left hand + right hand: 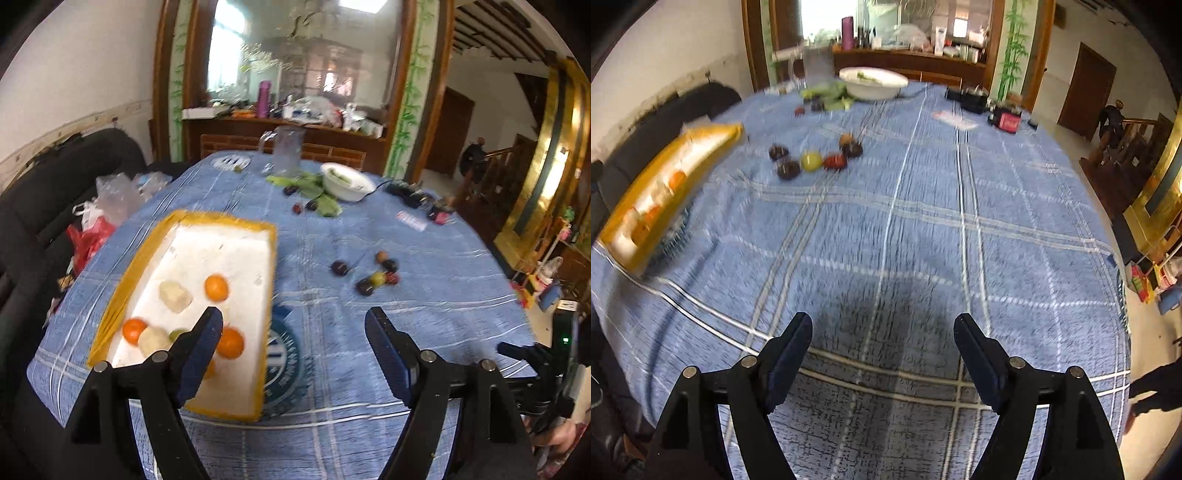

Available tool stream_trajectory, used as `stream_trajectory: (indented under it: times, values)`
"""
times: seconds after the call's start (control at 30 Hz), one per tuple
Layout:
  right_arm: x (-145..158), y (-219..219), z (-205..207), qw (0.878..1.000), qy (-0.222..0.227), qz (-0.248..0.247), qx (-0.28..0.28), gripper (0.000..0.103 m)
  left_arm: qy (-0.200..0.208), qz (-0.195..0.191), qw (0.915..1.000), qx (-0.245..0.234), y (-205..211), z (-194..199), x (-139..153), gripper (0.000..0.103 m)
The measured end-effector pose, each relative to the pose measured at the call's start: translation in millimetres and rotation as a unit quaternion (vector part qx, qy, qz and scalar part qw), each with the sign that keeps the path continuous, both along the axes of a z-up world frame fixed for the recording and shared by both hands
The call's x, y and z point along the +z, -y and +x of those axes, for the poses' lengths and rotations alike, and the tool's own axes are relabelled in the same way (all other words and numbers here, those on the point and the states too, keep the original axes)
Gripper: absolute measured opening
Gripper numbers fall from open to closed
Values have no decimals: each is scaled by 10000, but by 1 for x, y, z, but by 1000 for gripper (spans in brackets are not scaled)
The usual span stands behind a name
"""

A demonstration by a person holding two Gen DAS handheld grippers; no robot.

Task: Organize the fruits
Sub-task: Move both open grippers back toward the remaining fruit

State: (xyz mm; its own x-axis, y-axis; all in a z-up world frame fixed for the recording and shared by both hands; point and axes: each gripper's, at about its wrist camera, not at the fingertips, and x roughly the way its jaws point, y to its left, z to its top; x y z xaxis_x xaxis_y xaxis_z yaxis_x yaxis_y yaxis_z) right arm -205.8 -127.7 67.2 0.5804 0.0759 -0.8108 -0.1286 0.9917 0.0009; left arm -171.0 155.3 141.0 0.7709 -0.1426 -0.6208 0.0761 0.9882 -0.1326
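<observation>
Right gripper (pixel 882 334) with jaws spread wide and empty above a blue checked tablecloth (pixel 923 229), small fruits (pixel 812 157) clustered beyond it, yellow-rimmed tray (pixel 713 134) of oranges left of them, white bowl (pixel 873 83) farther back

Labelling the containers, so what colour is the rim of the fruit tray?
Yellow rim, white inside; clearest in the left wrist view.

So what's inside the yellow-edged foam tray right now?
The tray holds oranges and pale peeled-looking fruit, plus something small and green. The left gripper's finger covers part of the near end, so an exact count isn't possible.
</observation>
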Motion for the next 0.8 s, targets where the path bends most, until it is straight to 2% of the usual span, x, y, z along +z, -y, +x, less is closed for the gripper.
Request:
stream_trajectory:
  times: [0.2,0.27,0.33,0.57,0.8]
  values:
    - [53,-1,28,9980,509,367,-31,82,553,227,9979,-257,11,-1,65,81]
    - [69,-5,40,9968,633,481,-40,82,708,326,9965,-312,13,-3,76,86]
    - [79,-8,49,9954,743,602,-84,82,808,421,9952,-354,16,-2,83,87]
    - [86,-11,69,9941,726,782,-172,82,615,446,9960,-478,24,22,69,87]
    - [86,-7,95,9941,673,798,-295,82,372,198,9973,-605,34,56,54,87]
